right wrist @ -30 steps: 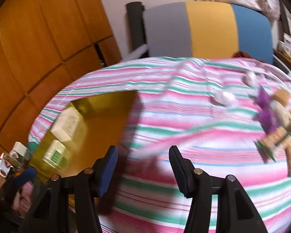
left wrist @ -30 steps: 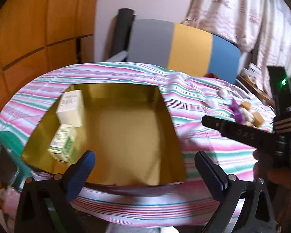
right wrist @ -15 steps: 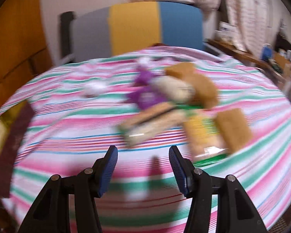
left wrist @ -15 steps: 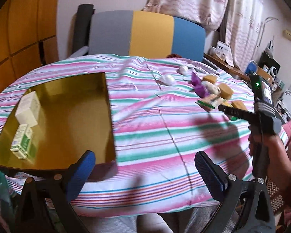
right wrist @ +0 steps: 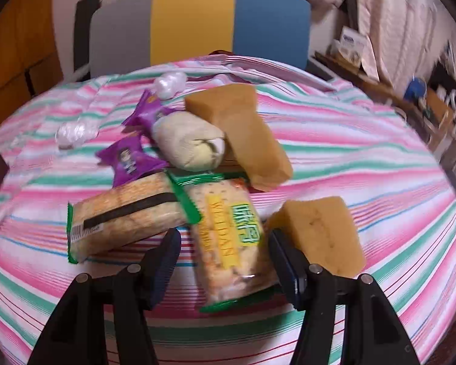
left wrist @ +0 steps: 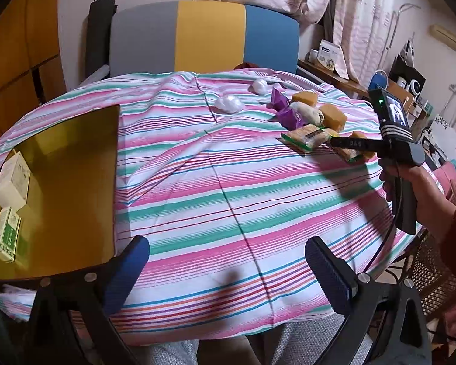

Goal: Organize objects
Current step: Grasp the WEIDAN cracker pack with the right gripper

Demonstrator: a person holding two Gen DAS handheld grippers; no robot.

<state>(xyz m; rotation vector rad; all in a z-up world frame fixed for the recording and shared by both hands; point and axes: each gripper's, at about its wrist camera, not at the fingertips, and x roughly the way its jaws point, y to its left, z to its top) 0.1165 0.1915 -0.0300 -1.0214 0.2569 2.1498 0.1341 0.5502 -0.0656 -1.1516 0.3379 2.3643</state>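
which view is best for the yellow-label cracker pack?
Right wrist view: the yellow-label cracker pack fills the centre, label readable, lying between the open jaws of the right gripper. In the left wrist view it is a small far sliver, mostly hidden behind that gripper.

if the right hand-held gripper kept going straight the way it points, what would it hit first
Most likely the cracker pack with the yellow label, lying between the open right hand-held gripper fingers; depth is unclear.

Two cracker packs, two purple sweets, seemingly three sponge cakes, two boxes.
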